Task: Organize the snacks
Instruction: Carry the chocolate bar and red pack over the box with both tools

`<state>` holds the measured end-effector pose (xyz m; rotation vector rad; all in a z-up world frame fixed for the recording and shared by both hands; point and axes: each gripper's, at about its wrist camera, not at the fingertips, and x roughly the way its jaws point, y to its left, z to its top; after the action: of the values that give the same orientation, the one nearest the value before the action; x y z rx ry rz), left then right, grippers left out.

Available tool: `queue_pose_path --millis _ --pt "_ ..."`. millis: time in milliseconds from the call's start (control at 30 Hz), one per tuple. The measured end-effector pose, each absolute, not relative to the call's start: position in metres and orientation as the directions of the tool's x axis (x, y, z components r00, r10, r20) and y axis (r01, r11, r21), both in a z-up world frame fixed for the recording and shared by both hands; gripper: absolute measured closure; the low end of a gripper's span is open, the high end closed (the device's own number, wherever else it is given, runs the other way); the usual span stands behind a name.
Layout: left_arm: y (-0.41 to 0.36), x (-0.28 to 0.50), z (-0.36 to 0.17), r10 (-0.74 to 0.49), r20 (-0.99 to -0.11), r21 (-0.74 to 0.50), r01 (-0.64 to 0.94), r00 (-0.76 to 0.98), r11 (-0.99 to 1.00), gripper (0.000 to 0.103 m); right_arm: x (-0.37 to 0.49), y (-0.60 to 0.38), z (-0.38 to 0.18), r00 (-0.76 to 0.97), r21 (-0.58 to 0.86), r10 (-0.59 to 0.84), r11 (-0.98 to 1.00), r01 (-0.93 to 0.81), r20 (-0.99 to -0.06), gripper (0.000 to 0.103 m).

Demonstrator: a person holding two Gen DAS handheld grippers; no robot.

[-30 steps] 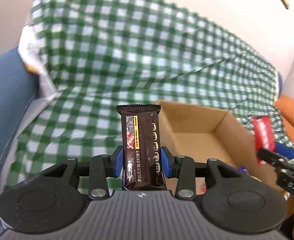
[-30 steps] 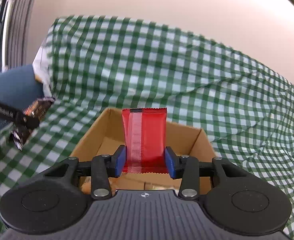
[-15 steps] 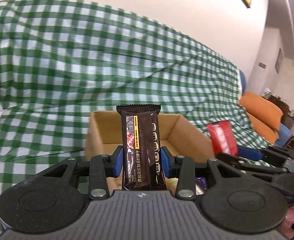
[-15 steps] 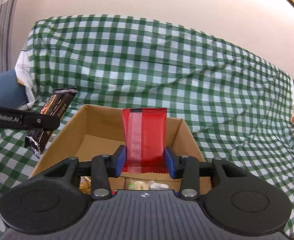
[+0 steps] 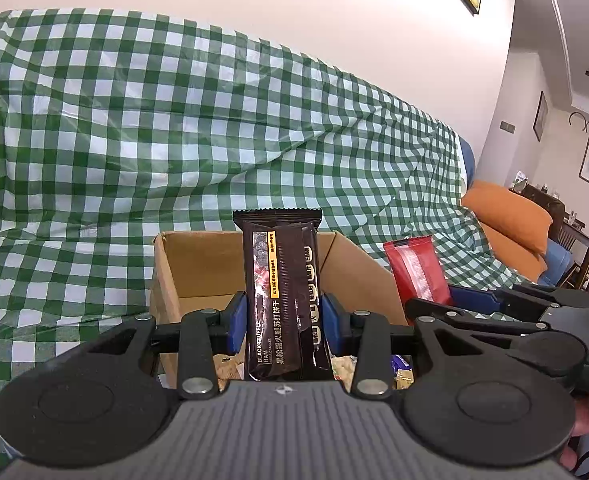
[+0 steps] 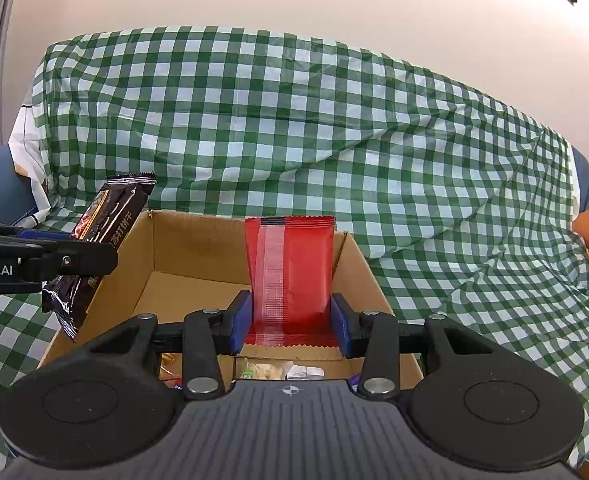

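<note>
Blue-padded left tool (image 5: 282, 320): clamped on the lower half of an upright dark brown foil snack bar (image 5: 280, 280), long axis vertical; looks set for an end-first drop.
Right tool (image 6: 292, 322): blue pads clamped on the bottom edge of an upright red foil snack packet (image 6: 290, 268), clear seam strip facing the camera.
Open brown cardboard box (image 6: 198, 248): directly beyond and below both tools; my read is both snacks are staged over it for release.
Box contents: small wrapped snacks (image 6: 278, 370) at the near end, far floor bare.
Box support: green-and-white checked cloth (image 6: 294, 120) draped over a sofa.
Bar text: "BLACK TRUFFLE HAM", partly hidden, plus Chinese characters.
Left tool arm text: "bot.AI", start cut off.
</note>
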<state>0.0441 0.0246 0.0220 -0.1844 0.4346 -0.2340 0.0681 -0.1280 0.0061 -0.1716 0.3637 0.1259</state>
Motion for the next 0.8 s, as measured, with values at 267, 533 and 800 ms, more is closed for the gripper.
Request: queue_pose_path --millis 267,533,800 --pt "0.023 0.042 0.025 -0.269 -0.384 -0.221 0.195 0.883 0.956 0.06 0.07 -0.129 0.006 0.928 -0.147 0.089 0.978 -0.151 -0.363 0.06" --pt "0.02 0.041 0.023 -0.277 -0.383 -0.201 0.213 0.881 0.956 0.06 0.071 -0.131 0.005 0.931 -0.139 0.074 0.982 -0.131 -0.357 0.059" --pt "0.01 0.042 0.02 -0.295 -0.385 -0.178 0.244 0.874 0.953 0.06 0.068 -0.131 0.005 0.935 -0.138 0.071 0.982 -0.126 -0.348 0.059"
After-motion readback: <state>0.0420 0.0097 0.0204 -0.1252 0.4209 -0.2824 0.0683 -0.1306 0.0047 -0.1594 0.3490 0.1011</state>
